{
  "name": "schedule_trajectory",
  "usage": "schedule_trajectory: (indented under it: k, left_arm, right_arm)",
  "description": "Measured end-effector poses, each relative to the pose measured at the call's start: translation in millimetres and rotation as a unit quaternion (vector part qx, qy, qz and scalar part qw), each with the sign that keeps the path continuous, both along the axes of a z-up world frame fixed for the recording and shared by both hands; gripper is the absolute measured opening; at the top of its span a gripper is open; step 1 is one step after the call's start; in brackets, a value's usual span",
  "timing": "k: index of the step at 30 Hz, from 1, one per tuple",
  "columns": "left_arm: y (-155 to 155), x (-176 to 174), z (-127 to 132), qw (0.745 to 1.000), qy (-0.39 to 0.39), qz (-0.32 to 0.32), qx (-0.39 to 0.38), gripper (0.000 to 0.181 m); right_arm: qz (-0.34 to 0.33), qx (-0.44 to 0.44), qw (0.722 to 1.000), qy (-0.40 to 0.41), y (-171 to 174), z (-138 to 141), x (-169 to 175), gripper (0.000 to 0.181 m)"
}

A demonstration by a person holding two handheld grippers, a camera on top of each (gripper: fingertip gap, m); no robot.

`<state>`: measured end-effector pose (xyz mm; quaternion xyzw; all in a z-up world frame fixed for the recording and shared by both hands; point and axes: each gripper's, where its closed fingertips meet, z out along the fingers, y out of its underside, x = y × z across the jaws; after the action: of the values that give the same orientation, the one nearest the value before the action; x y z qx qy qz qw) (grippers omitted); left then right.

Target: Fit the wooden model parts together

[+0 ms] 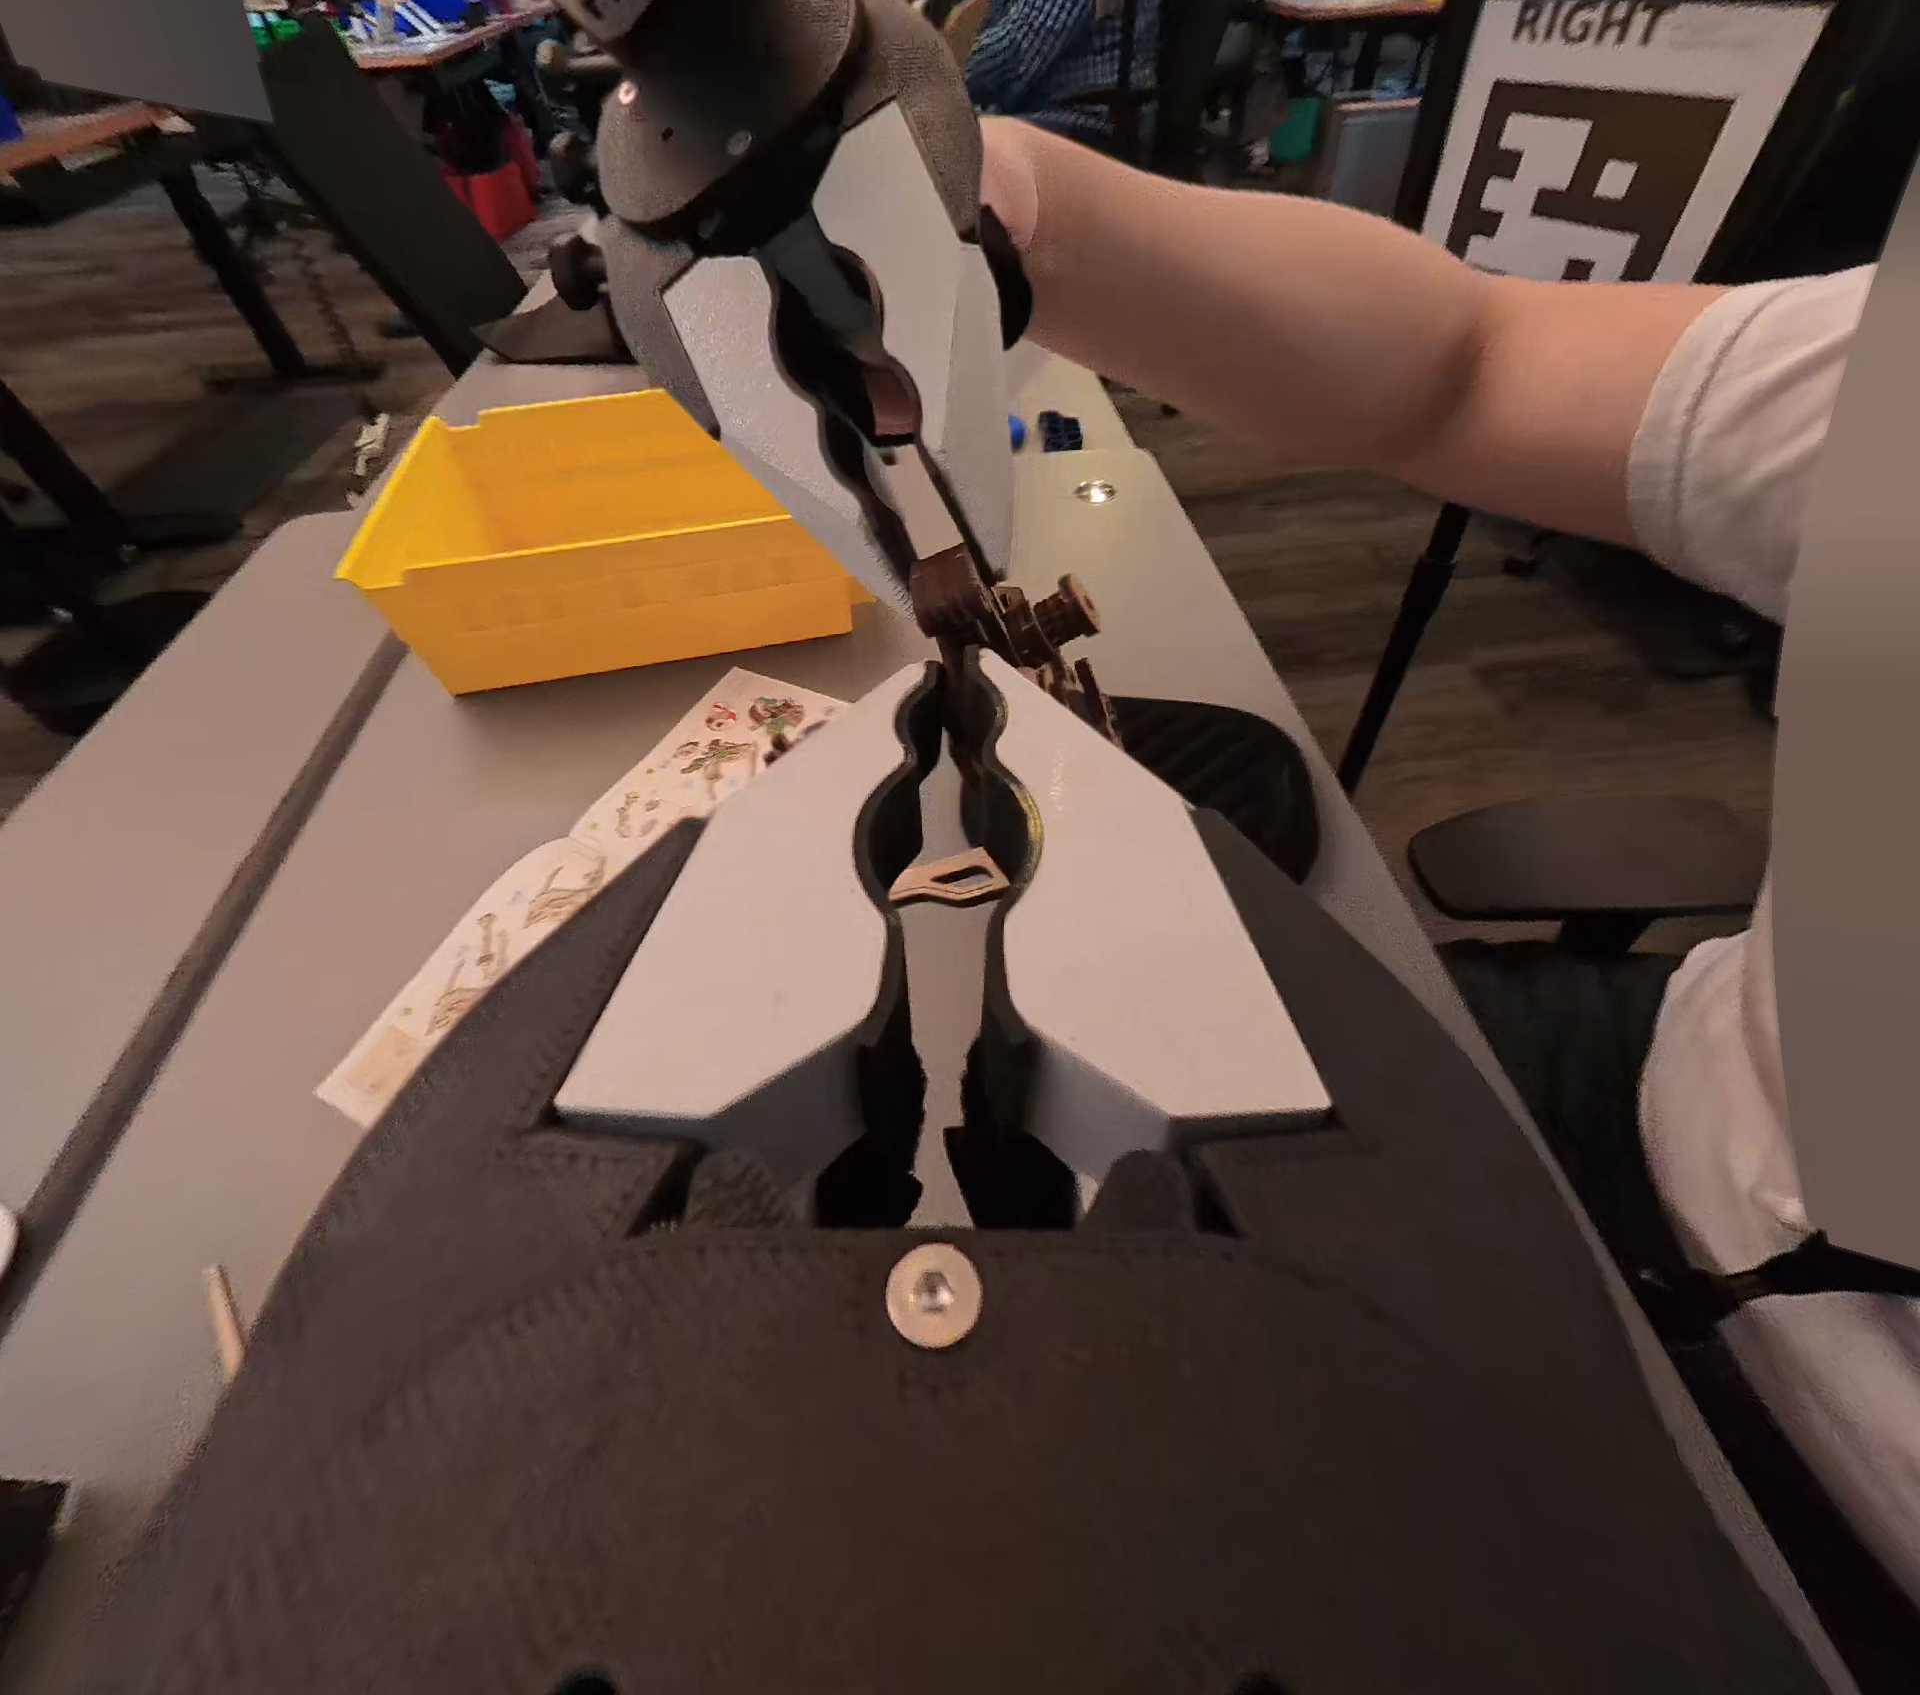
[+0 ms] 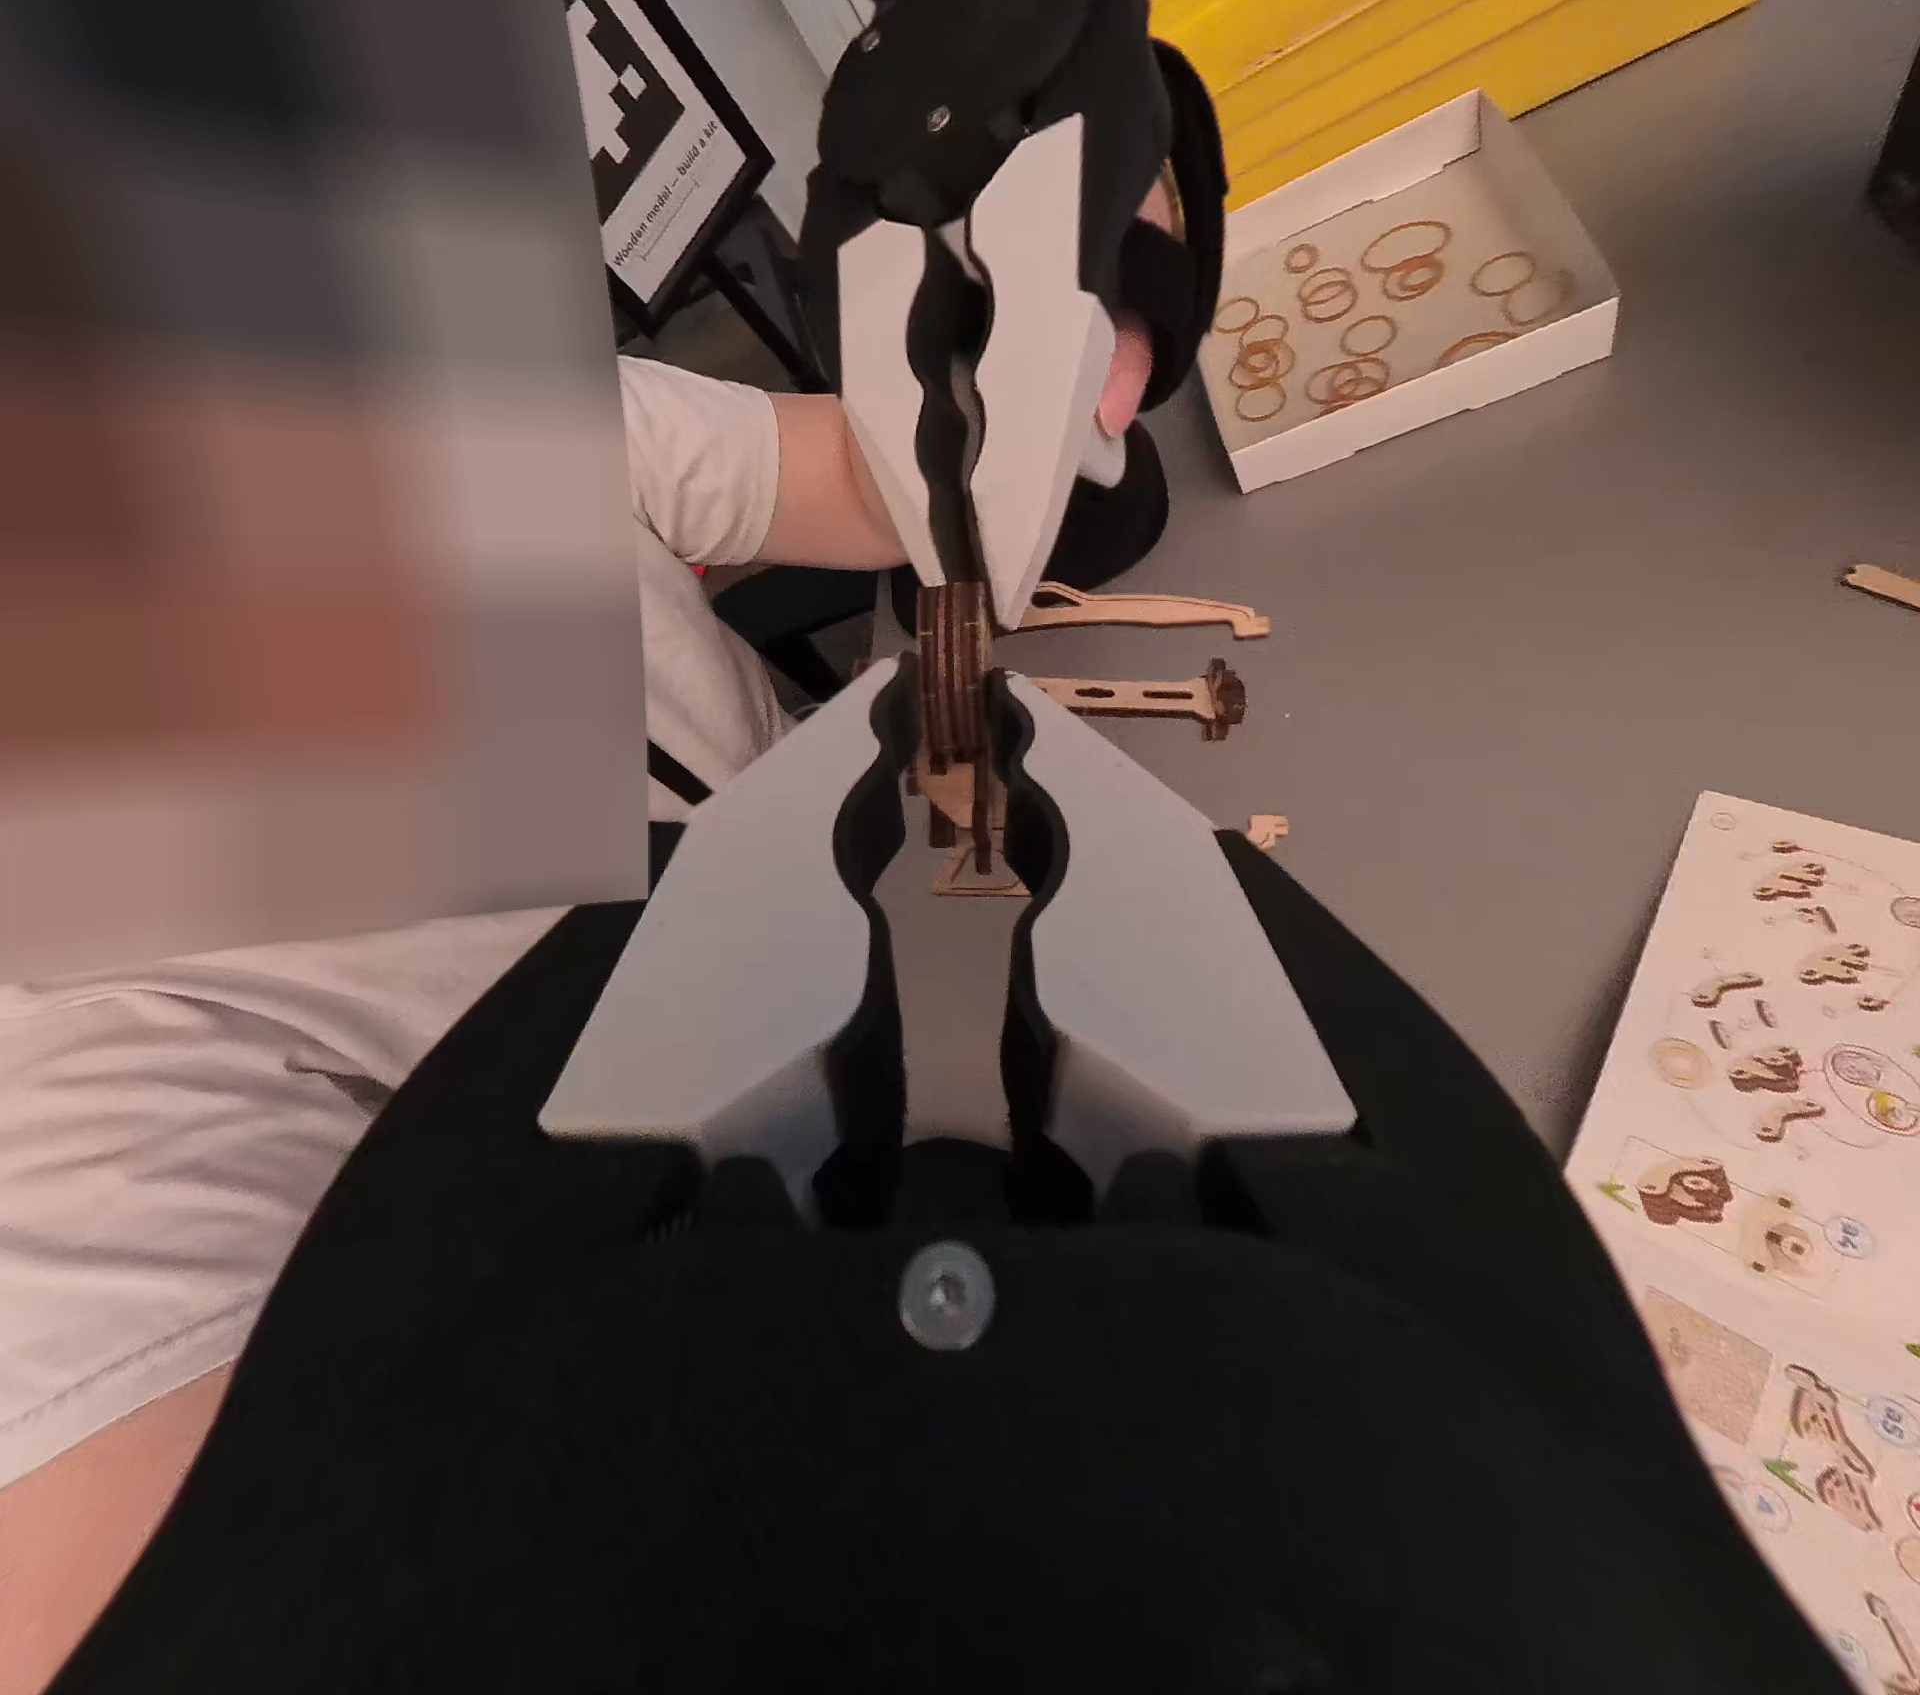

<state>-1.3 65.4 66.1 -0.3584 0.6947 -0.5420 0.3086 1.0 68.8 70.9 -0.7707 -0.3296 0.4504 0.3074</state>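
A dark brown layered wooden model assembly (image 1: 1023, 619) is held in the air above the grey table (image 1: 260, 814), between both grippers. My left gripper (image 1: 956, 677) is shut on its near end. My right gripper (image 1: 938, 598) comes down from above and is shut on the same assembly. In the right wrist view the stacked wooden piece (image 2: 951, 658) sits between my right gripper's tips (image 2: 951, 691), and the left gripper (image 2: 966, 591) pinches its top edge. How the parts join is hidden by the fingers.
Loose light wooden parts (image 2: 1143, 611) (image 2: 1143, 695) lie on the table behind the grippers, another (image 2: 1881, 585) lies at the right. A white box of rubber bands (image 2: 1558, 357), a yellow bin (image 1: 582, 544) and an instruction sheet (image 2: 1787, 1126) are nearby. A person's arm (image 1: 1299, 336) reaches in. The grippers are tip to tip, or close to it.
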Motion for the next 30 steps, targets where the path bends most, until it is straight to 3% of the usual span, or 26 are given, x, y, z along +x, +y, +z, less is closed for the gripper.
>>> schedule_trajectory:
  k: [8,13,16,18,21,25,30]
  left_arm:
    - [-0.2,0.1,-5.6,0.995,0.061,-0.009,-0.075,0.001]
    - [2.7,1.0,-12.6,0.997,0.070,0.010,-0.035,0.000]
    - [6.3,0.6,1.5,0.999,0.022,0.029,-0.011,0.000]
    - [5.9,-0.9,9.1,0.997,-0.030,0.044,0.049,0.000]
    - [6.8,0.9,15.3,0.982,-0.090,0.081,0.142,0.000]
    - [-1.6,4.5,13.0,0.956,-0.157,0.086,0.233,0.000]
    - [-15.8,4.3,10.1,0.891,-0.248,0.096,0.368,0.000]
  right_arm:
    - [0.004,0.048,0.998,-0.030,0.1,-4.6,1.2,0.010]
    - [0.000,0.090,0.994,-0.060,3.8,-9.8,1.6,0.011]
    - [-0.016,0.150,0.987,-0.051,7.4,0.6,4.6,0.029]
    - [-0.019,0.201,0.977,-0.070,6.9,2.5,8.0,0.028]
    - [-0.024,0.296,0.948,-0.112,1.8,5.6,8.6,0.031]
    - [-0.067,0.435,0.876,-0.197,1.5,15.5,21.2,0.032]
    - [-0.059,0.493,0.816,-0.298,-14.2,6.9,31.7,0.032]
